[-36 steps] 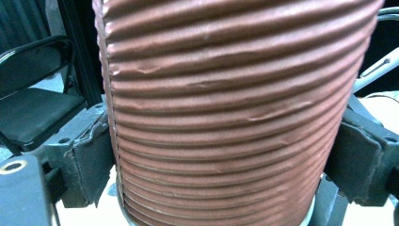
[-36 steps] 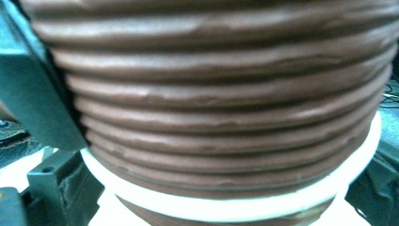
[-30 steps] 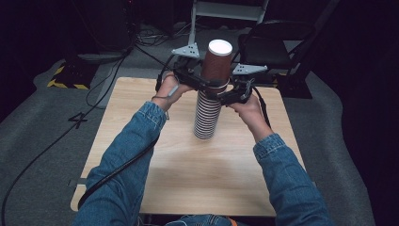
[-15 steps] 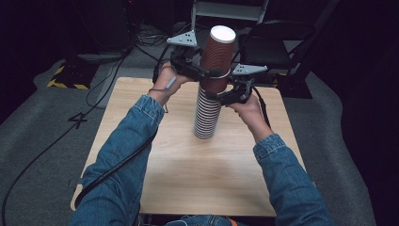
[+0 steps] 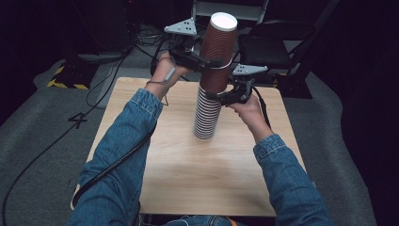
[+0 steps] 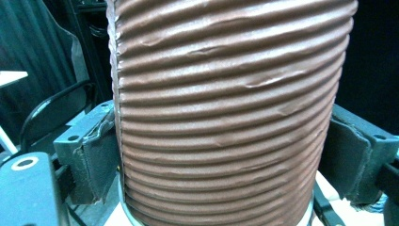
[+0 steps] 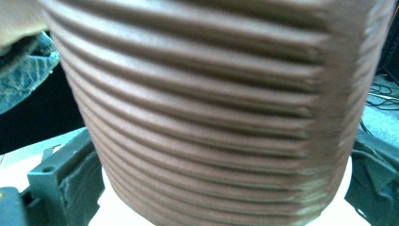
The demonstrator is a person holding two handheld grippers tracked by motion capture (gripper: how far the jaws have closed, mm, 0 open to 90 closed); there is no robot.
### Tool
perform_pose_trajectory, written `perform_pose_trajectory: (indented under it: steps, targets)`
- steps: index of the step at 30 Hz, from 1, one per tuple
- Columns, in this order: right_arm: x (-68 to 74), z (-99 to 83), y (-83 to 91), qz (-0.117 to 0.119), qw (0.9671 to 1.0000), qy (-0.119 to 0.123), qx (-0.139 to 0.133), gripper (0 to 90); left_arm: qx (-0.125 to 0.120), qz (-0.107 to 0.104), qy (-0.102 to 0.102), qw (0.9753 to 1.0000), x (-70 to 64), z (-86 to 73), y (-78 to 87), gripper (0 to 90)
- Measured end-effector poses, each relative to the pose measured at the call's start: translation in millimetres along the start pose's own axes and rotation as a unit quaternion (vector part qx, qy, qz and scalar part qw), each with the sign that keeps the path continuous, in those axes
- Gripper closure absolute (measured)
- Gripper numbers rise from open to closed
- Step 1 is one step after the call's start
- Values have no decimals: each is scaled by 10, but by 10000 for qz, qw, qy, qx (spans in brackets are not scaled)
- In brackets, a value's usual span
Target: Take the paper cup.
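Note:
A tall stack of paper cups [image 5: 207, 115] stands upright on the wooden table [image 5: 211, 183], showing many white rims low down. The top brown ribbed cup [image 5: 219, 37] is raised, its lower end still inside the brown cup [image 5: 214, 79] beneath. My left gripper [image 5: 212, 61] is shut on the top cup [image 6: 226, 103]; its pads [image 6: 96, 160] press on both sides. My right gripper [image 5: 225, 96] is shut on the brown cup below it [image 7: 211, 117], with its pads [image 7: 75, 179] at the cup's sides.
A black chair [image 5: 277, 47] and a metal frame stand behind the table's far edge. Cables run over the grey floor [image 5: 42, 141] at the left, near a yellow-and-black striped strip [image 5: 66, 77]. Both denim sleeves lie over the table's near half.
My left gripper has risen with the top cup, drawing it up out of the stack. The right gripper has stayed at the same height on the cup below.

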State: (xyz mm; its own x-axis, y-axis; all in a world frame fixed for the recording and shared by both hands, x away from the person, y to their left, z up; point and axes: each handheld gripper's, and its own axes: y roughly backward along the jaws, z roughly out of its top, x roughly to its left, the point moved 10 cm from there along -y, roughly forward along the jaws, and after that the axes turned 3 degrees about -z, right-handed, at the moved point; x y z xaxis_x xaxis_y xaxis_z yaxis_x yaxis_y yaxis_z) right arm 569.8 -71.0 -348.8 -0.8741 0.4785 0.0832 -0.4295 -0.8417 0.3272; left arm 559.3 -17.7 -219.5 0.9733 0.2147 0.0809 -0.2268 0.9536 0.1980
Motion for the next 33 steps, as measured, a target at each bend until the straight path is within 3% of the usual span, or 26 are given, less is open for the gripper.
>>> perform_pose_trajectory:
  steps: [1, 4, 12, 17, 21, 27, 33]
  targets:
    - [1, 1, -2, 8, 10000, -1, -11, 16, -117, -14, 22, 9999, -10, 66, 43, 124]
    - [1, -2, 1, 11, 10000, -7, -35, 16, -126, 35, -12, 9999, -15, 131, 112, 127]
    - [-1, -1, 1, 13, 10000, 8, -38, 16, 31, 85, 40, 10000, -43, 155, 308, 134]
    - [0, 0, 1, 16, 10000, 5, -24, 16, 194, -41, 174, 9997, -132, 121, 432, 139]
    - [1, 0, 1, 12, 10000, -1, -33, 15, 359, -182, 175, 9990, -223, 83, 494, 144]
    - [1, 1, 4, -1, 10000, -25, -32, 12, 424, -599, 92, 9973, -450, 12, 555, 147]
    - [2, 1, 7, -24, 10000, -60, -6, 6, 552, -1042, -66, 9930, -706, -86, 526, 148]
